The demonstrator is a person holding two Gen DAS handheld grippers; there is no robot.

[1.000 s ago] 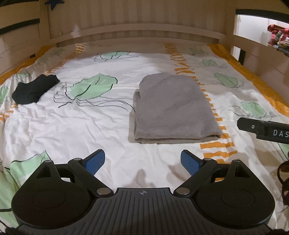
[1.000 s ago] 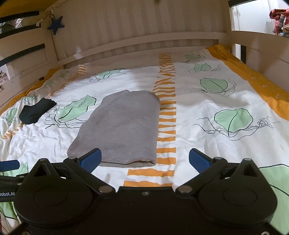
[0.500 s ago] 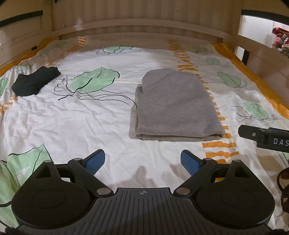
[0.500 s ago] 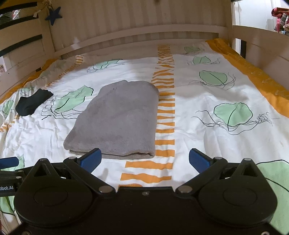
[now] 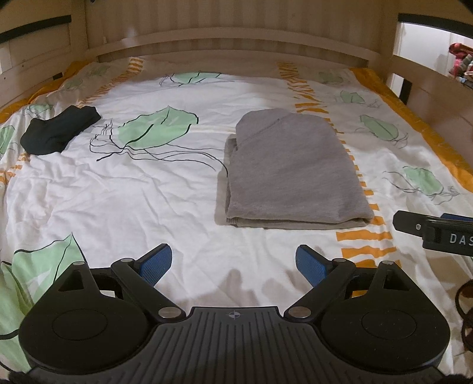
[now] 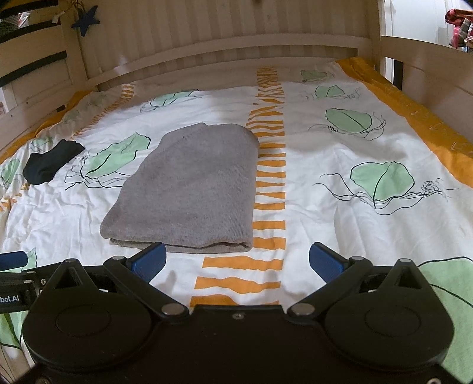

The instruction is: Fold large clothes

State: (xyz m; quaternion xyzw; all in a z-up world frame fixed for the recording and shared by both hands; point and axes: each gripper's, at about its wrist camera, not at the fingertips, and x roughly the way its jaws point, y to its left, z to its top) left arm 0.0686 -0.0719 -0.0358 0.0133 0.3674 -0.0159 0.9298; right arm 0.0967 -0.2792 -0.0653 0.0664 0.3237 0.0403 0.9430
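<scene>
Two grippers, both hovering over the bed [image 5: 124, 201], both empty. Left gripper [image 5: 233, 263]: blue fingers [image 5: 155, 263] spread wide, only bare sheet between them. Right gripper [image 6: 236, 260]: fingers [image 6: 325, 261] likewise spread wide, gripping nothing; orange-striped sheet shows in the gap.

Landmark = grey garment [image 5: 291, 171], the task item. It lies folded into a compact rectangle, flat on the bed, roughly mid-mattress. Folded edge faces the grippers, layers visible along that near edge. A flap crosses diagonally at the far end in the left wrist view. Right side of the garment runs along the orange stripe band [image 6: 270, 165] printed down the sheet; in the right wrist view the garment [image 6: 189, 189] sits just left of that band.

Relative to the garment:
- Left gripper: near side, fingers apart from the near edge, no contact.
- Right gripper: near side too; its left finger overlaps the garment's near edge in the picture, but cannot tell whether it touches.
- Black cloth [image 5: 59, 133]: well apart, on the left and a bit farther back, crumpled, near the bed's left edge. Same item in the right wrist view [image 6: 50, 162].
- Wooden headboard [image 5: 230, 38]: beyond the far end, slatted.
- Wooden side rail [image 6: 425, 65]: well to the right, past the sheet's orange border.
- Blue star [image 6: 85, 20]: hangs far upper left on the bed frame.

Sheet is white with green leaf prints, wrinkled around the garment.
</scene>
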